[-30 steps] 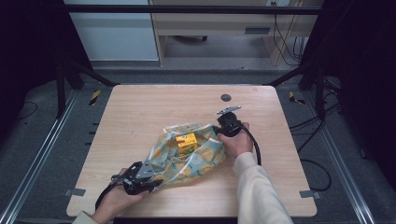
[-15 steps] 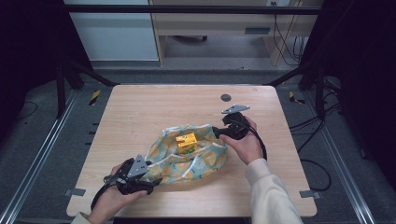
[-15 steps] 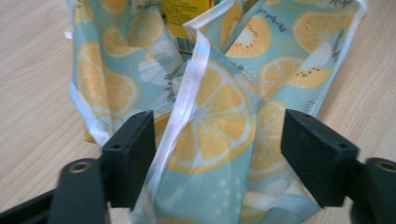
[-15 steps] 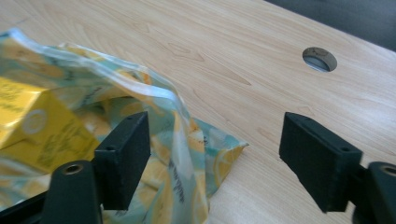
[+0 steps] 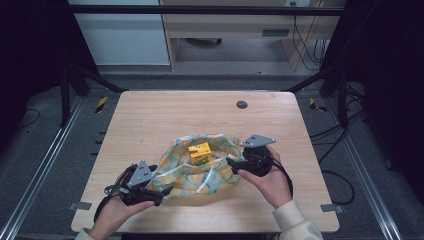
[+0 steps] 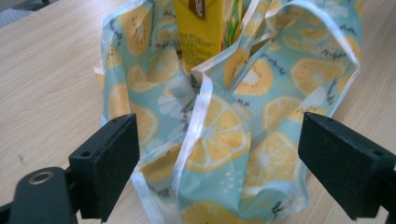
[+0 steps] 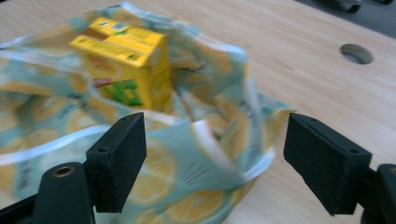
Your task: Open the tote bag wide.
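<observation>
On the wooden tabletop [image 5: 150, 120], toward its near edge and about midway between the left and right edges, lies a crumpled cloth bag [image 5: 200, 172] printed with orange and lemon slices on pale blue, its white-trimmed mouth gaping upward. A yellow carton [image 5: 199, 153] stands inside it; the bag's folds hide the carton's lower part in all 3 views, and the left gripper view cuts its top off at the frame edge. The print on the carton is too small and blurred to read. The right gripper view is soft with blur, so the cloth's pattern smears there. The left gripper [image 5: 150, 192] sits near the front-left corner, held in the person's left hand [image 5: 117, 212], which comes in from the near edge with the forearm cropped; it points at the bag's near-left end. Its jaws stand wide apart, with the bag's trimmed edge [image 6: 196, 135] between them but not pinched. The right gripper [image 5: 234, 165] is at the bag's right end, gripped by the right hand [image 5: 270, 177] with a pale sleeve at the wrist, aimed leftward. Its jaws are also spread wide, framing the bag's rim [image 7: 210, 140] and the carton beyond, touching neither. A round dark hole [image 5: 242, 104] marks the tabletop near the far edge.
</observation>
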The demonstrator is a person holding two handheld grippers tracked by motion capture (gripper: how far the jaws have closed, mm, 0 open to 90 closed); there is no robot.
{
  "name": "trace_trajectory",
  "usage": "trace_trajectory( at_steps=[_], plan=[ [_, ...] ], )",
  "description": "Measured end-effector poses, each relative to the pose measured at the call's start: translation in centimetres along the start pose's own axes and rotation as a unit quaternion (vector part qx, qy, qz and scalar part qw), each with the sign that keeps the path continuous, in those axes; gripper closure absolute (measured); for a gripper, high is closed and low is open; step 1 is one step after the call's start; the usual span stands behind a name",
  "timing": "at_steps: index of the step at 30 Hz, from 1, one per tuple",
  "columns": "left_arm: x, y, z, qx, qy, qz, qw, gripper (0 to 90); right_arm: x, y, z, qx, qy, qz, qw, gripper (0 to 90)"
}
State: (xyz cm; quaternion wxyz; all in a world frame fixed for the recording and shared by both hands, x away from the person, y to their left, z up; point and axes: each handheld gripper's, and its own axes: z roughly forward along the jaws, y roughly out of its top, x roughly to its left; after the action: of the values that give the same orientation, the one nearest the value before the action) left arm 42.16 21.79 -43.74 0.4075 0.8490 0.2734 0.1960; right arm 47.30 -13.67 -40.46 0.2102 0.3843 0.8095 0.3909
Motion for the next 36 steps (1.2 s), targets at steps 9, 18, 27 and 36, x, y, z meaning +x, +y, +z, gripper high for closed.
trace_trajectory(
  at_steps=[9,18,27,36],
  plan=[
    [1.7,1.7,-0.7,-0.001,0.034,0.002,0.9994,14.7,1.4,-2.6,-0.7,-0.007,0.018,0.019,0.9996,21.1],
    [6.0,2.9,2.5,0.026,0.039,-0.006,0.9989,19.3,1.6,-2.9,1.9,0.005,0.021,0.033,0.9992,9.9],
    [8.0,2.2,6.2,0.047,0.012,-0.020,0.9986,40.9,1.4,-4.0,3.4,0.029,-0.008,0.043,0.9986,8.0],
    [7.1,2.5,7.0,0.058,-0.001,-0.002,0.9983,78.5,1.6,-4.7,4.3,0.055,0.013,0.008,0.9984,67.1]
  ],
)
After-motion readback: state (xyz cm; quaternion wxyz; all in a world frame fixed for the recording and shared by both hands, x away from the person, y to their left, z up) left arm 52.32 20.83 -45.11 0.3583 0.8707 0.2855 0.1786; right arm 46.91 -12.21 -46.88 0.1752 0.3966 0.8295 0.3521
